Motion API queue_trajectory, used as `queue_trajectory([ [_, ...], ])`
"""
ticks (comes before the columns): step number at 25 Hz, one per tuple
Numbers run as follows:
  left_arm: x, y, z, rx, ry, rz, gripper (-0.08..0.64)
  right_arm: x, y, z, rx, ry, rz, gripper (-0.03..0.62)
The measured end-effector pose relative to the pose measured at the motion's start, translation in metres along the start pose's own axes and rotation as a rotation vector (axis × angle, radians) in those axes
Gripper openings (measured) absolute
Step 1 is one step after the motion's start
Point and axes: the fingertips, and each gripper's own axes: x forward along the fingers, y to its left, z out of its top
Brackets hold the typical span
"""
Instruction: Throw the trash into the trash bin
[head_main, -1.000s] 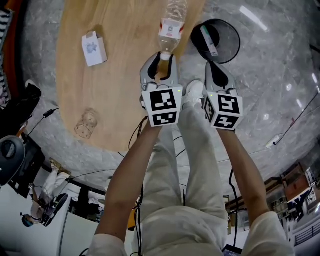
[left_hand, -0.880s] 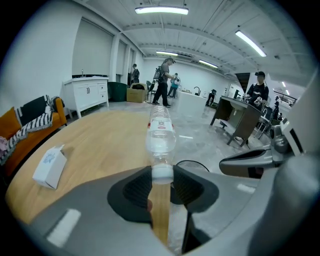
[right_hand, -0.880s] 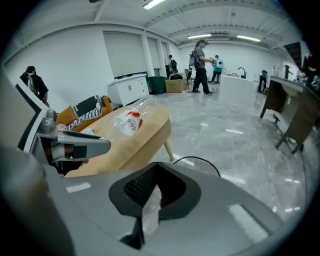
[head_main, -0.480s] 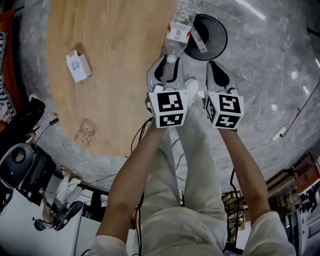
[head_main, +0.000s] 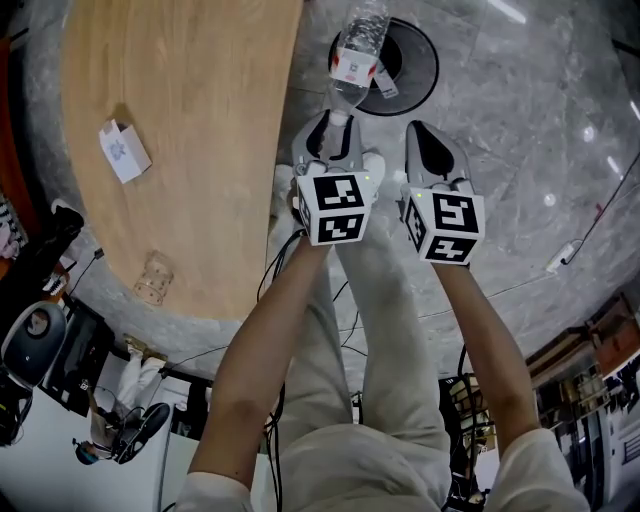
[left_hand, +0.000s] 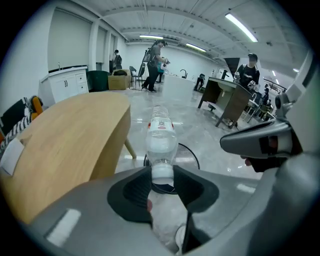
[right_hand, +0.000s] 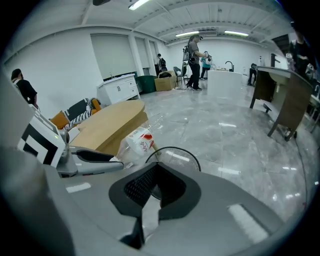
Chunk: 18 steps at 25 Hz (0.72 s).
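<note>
Two grippers sit side by side above the grey floor. My left gripper (head_main: 337, 122) is clamped on the cap end of the clear plastic bottle (head_main: 358, 45), which pokes out over the left rim of the black trash bin (head_main: 428, 75). My right gripper (head_main: 420, 135), just near of the bin, has its jaws together on nothing. On the wooden table (head_main: 200, 120) to the left lie a small carton (head_main: 124, 151) and a clear cup (head_main: 153, 278).

The clear plastic bottle (head_main: 358, 50) is cut off by the head view's top edge and hides the black round wire bin's (head_main: 428, 70) left rim. Print on the small white carton (head_main: 125, 152), left, is too small to read.
</note>
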Motion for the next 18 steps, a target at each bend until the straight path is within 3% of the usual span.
queue_trajectory([
  [18,0.079,-0.022,-0.079,0.065,0.234,-0.012,0.146,0.010,-0.026,-0.031,0.046,0.024,0.018,0.026],
])
